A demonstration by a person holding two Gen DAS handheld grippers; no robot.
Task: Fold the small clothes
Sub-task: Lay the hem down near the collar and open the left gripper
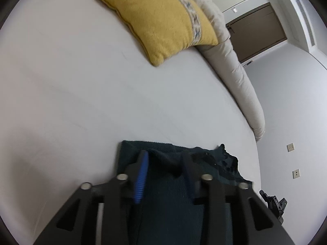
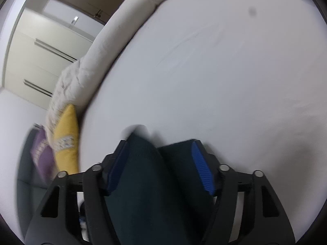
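Here the left gripper (image 1: 165, 159) sits low over a white bed sheet (image 1: 81, 94) with a dark teal garment (image 1: 163, 183) bunched between its fingers. The blue ribbed pad (image 1: 142, 179) of the left finger presses against one side of the cloth and the black right finger bears on the other, so the jaws stand partly closed and pinch a thick fold of the fabric. Beyond the fingertips the garment spreads flat on the sheet, its far edge straight on the left and ragged, lace-like on the right.

In the right wrist view the right gripper (image 2: 159, 145) also has the dark teal garment (image 2: 143, 183) between its fingers. A rounded hump of cloth fills the gap, touching the blue pad (image 2: 202, 171) on the right finger and the blue pad on the left; the jaws stand fairly wide yet are closed onto the bulk of the fabric. The picture is blurred near the fingertips, so the exact edge of the cloth there is hard to tell.

A yellow cushion (image 1: 155, 18) with a patterned band lies on the far part of the bed, touching a rolled cream blanket (image 1: 235, 77) that runs along the bed's edge. From the right wrist, a purple cushion (image 2: 41, 153) sits just beside the yellow one. Two wall sockets (image 1: 290, 147) show on the grey wall.
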